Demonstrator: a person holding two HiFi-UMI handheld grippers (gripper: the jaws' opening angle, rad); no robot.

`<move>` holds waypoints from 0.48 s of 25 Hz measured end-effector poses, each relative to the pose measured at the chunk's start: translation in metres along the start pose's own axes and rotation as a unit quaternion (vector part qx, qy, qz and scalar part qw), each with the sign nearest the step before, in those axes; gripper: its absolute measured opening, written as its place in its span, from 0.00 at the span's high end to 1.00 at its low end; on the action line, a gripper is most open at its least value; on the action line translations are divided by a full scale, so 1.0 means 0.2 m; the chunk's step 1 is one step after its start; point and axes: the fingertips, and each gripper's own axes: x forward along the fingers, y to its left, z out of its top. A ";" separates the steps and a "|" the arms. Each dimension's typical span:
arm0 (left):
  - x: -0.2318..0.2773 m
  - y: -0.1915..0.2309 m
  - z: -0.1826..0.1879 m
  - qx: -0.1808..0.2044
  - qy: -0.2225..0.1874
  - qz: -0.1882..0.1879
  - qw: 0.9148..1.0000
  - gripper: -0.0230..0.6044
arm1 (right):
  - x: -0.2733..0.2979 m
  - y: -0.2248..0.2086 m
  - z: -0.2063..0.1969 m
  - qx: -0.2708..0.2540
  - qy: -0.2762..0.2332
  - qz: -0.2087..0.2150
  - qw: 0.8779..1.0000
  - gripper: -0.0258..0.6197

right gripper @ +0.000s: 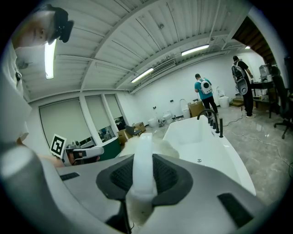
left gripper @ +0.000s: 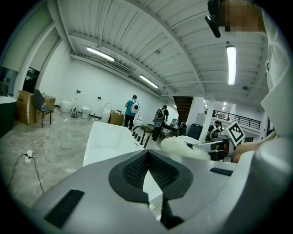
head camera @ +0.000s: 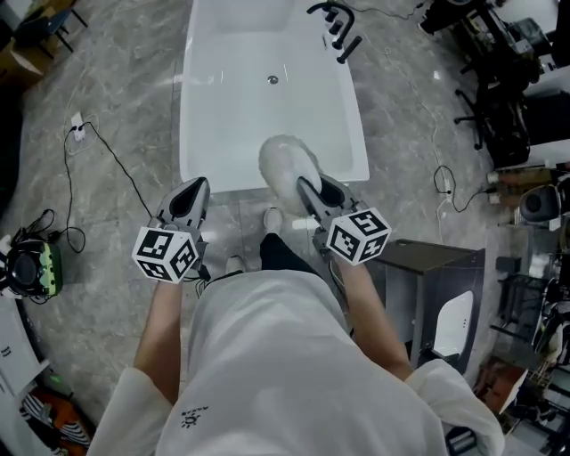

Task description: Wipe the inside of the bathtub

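While the person stands at the near end of the bathtub (head camera: 191,134), both claws are held just short of its near rim. The tub is white, long axis running away from the person, with the drain (head camera: 273,80) in the far half of the basin and a black tap set (head camera: 338,27) on the far right rim.

Right claw (head camera: 313,191): closed on the white handle (right gripper: 144,169) of a fluffy white wiping pad (head camera: 287,165). The pad sits over the near rim, its far part above the basin; whether it touches the rim, cannot tell.

Left claw (head camera: 194,189): jaws together at the tips, nothing between them. It is above the floor (head camera: 107,89), near the tub's near left corner.

Surroundings:
- Left: a wall plug (head camera: 77,129) on the floor with a black cable (head camera: 125,174) trailing toward the left claw.
- Far left edge: a black headset-like device (head camera: 31,265).
- Right: a dark metal stand (head camera: 436,267) close beside the person's right arm.
- Far right: black chairs (head camera: 485,98).
- Beyond the tub: a person in a teal shirt (right gripper: 202,89).
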 end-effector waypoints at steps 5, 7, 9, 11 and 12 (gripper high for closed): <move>0.22 0.03 0.02 -0.004 0.016 0.028 0.999 0.95 | 0.15 -0.20 0.06 -0.006 0.028 0.040 0.999 0.81; 0.29 0.05 0.03 -0.014 0.018 0.044 0.999 0.95 | 0.21 -0.26 0.06 -0.011 0.046 0.060 0.997 0.81; 0.34 0.08 0.03 -0.019 0.022 0.062 0.998 0.95 | 0.27 -0.32 0.05 -0.016 0.065 0.081 0.994 0.81; 0.39 0.12 0.03 -0.021 0.025 0.080 0.996 0.95 | 0.32 -0.39 0.03 -0.017 0.082 0.099 0.992 0.81; 0.41 0.14 0.04 -0.023 0.026 0.089 0.995 0.95 | 0.35 -0.41 0.03 -0.015 0.090 0.107 0.990 0.81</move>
